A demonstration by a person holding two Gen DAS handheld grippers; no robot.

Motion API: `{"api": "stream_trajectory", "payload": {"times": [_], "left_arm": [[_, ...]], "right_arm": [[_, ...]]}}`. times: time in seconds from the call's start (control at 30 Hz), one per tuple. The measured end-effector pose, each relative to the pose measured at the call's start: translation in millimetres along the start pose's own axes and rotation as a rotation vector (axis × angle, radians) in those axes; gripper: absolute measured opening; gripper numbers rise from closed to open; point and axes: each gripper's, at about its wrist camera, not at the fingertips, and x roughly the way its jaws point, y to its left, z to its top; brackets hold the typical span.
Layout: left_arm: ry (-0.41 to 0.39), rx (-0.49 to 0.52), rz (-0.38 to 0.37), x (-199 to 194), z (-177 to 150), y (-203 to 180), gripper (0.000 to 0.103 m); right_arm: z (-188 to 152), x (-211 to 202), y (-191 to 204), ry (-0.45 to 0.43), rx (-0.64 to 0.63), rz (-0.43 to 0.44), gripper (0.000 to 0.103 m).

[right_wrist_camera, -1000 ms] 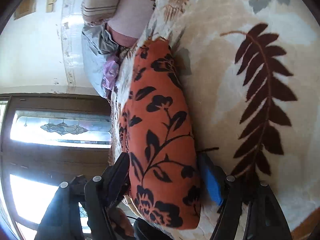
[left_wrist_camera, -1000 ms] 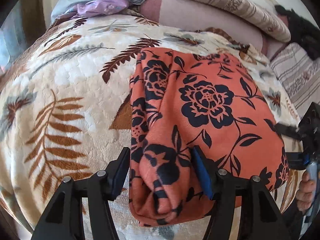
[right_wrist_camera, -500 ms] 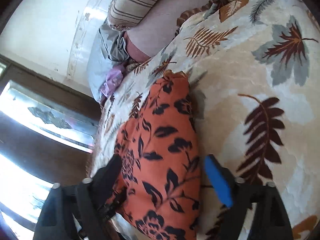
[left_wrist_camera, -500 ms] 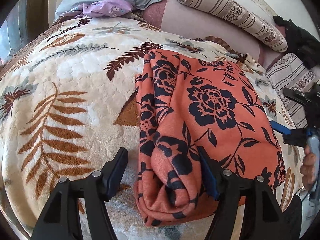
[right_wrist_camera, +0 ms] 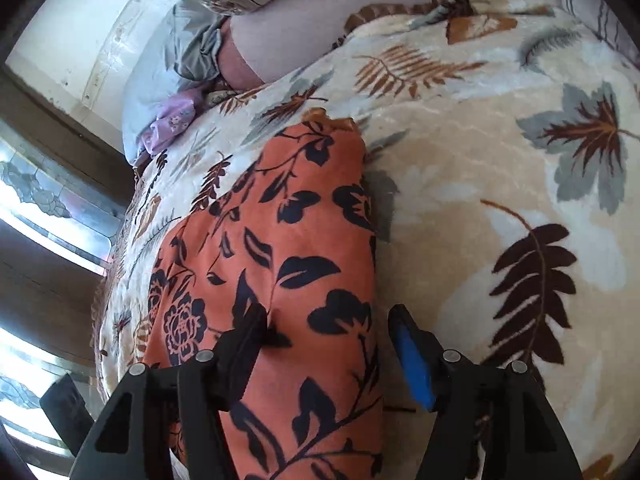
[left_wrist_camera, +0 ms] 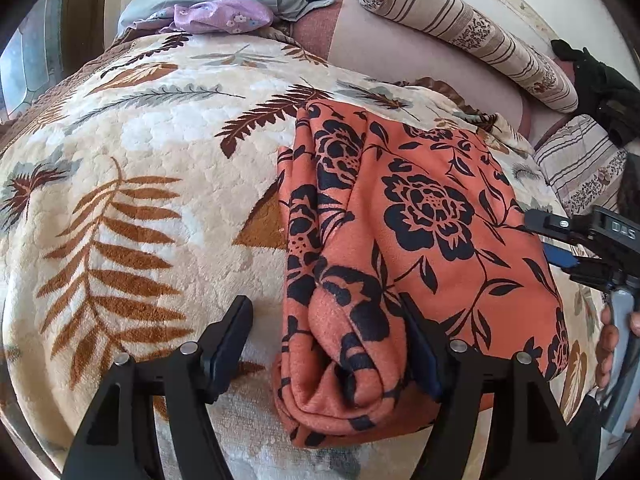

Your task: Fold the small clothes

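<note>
An orange garment with a black flower print (left_wrist_camera: 404,248) lies folded into a thick rectangle on a cream leaf-patterned blanket (left_wrist_camera: 140,200). My left gripper (left_wrist_camera: 328,344) is open just above the garment's near left corner, its jaws wide apart and empty. My right gripper (right_wrist_camera: 328,344) is open over the garment's right edge (right_wrist_camera: 288,280), its jaws on either side of the edge and not clamped. The right gripper also shows at the right of the left wrist view (left_wrist_camera: 576,240), held by a hand.
Striped pillows (left_wrist_camera: 464,28) and a mauve cushion (left_wrist_camera: 400,56) lie at the back of the bed. A pile of grey and purple clothes (left_wrist_camera: 224,16) sits at the back left. A dark object (left_wrist_camera: 600,84) lies at the far right. A window (right_wrist_camera: 36,216) is left.
Both grippers have pulled back and up from the garment. The right gripper has rotated, so its view now looks across the blanket. The garment stays flat.
</note>
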Motion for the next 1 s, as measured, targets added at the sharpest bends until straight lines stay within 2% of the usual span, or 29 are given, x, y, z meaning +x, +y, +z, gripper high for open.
{"api": "stream_trajectory", "payload": {"times": [0.07, 0.13, 0.17, 0.23, 0.27, 0.3, 0.4, 0.47, 0.53, 0.6, 0.67, 0.77, 0.9, 0.97, 1.0], "left_arm": [[-0.005, -0.003, 0.015, -0.7, -1.1, -1.7, 0.074], [-0.007, -0.003, 0.029, -0.8, -1.6, -3.6, 0.074], [-0.006, -0.003, 0.034, -1.1, -1.9, -4.0, 0.074], [0.001, -0.004, 0.043, -1.1, -1.1, -5.0, 0.076], [0.005, -0.002, 0.048, -1.8, -1.0, -5.8, 0.076], [0.009, 0.001, 0.053, -4.1, -0.3, -5.6, 0.076], [0.014, -0.048, 0.017, -21.1, 9.2, 3.7, 0.076], [-0.046, -0.123, -0.039, -40.2, 19.3, 18.5, 0.076], [-0.097, -0.197, -0.07, -52.7, 31.8, 33.9, 0.087], [-0.105, -0.23, -0.115, -52.4, 44.0, 42.3, 0.088], [-0.077, -0.221, -0.184, -41.4, 54.5, 43.8, 0.088], [-0.02, -0.208, -0.25, -16.8, 61.2, 39.1, 0.088], [0.17, -0.146, -0.235, 33.9, 47.5, 22.8, 0.087], [0.119, -0.057, -0.188, 31.9, 40.1, 9.2, 0.083], [0.123, -0.039, -0.197, 31.4, 38.7, 4.2, 0.069]], "right_arm": [[-13.0, -21.6, 23.9, -0.05, -0.08, 0.03, 0.067], [-30.5, -37.6, 43.3, -0.072, -0.167, 0.092, 0.073], [-40.9, -37.5, 47.5, -0.061, -0.198, 0.109, 0.08], [-60.5, -10.3, 44.8, 0.068, -0.222, 0.107, 0.083], [-66.1, -3.3, 39.9, 0.079, -0.229, 0.091, 0.083], [-67.4, -10.0, 39.6, 0.044, -0.233, 0.103, 0.083], [-59.0, -30.5, 39.7, 0.028, -0.167, 0.14, 0.082], [-53.8, -45.7, 35.3, -0.018, -0.154, 0.161, 0.082], [-44.6, -54.3, 22.5, -0.054, -0.124, 0.147, 0.083], [-34.6, -52.3, 0.0, -0.048, -0.039, 0.139, 0.083], [-24.8, -42.1, -20.0, -0.023, 0.053, 0.166, 0.083], [-9.4, -22.4, -37.9, 0.005, 0.116, 0.193, 0.083], [2.7, 23.6, -40.1, 0.091, 0.14, 0.23, 0.083], [-0.9, 48.5, -31.8, 0.177, 0.096, 0.225, 0.08], [-2.3, 48.2, -22.2, 0.153, 0.031, 0.206, 0.074]]}}
